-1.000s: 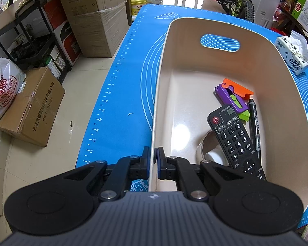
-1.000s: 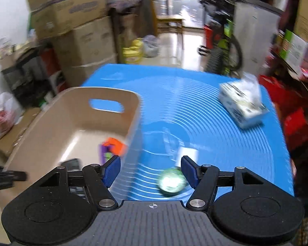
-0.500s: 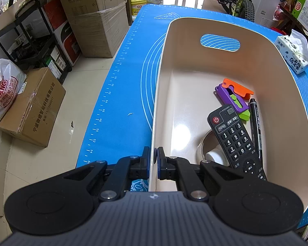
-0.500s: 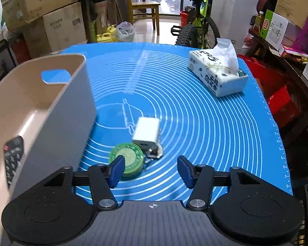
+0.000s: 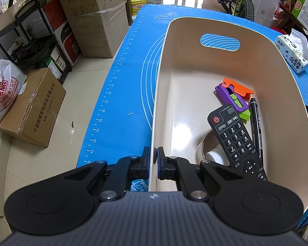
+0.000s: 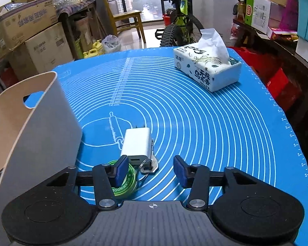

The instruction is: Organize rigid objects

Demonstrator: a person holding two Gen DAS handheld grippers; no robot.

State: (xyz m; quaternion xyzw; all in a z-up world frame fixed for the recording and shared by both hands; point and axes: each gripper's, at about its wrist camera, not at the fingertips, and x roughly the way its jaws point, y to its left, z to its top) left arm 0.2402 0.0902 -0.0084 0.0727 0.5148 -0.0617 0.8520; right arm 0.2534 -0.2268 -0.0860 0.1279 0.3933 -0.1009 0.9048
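Blue pads of your left gripper (image 5: 154,163) are pinching the near rim of the beige bin (image 5: 246,30), one pad outside the wall, one inside, jaws clamped together on it. Just past the inner pad, inside the bin, a black remote (image 5: 235,139) is lying slanted over a white round piece (image 5: 214,157); a black marker (image 5: 256,123) is sitting right beside the remote, and further ahead a purple, orange and green toy (image 5: 234,96) is resting on the bin floor.

Your right gripper (image 6: 151,171) is hanging low over the blue mat (image 6: 195,123), jaws apart and just now narrowing, pads not pressing anything. A key on a ring (image 6: 148,164) is lying between the pads, nearer the left one. The green round tin (image 6: 125,184) is sitting under and partly behind the left pad. Just ahead of the gap, a white charger (image 6: 136,142) is lying touching the key. The bin wall is standing left of this gripper. Far ahead to the right, a tissue pack (image 6: 207,69) is sitting on the mat.
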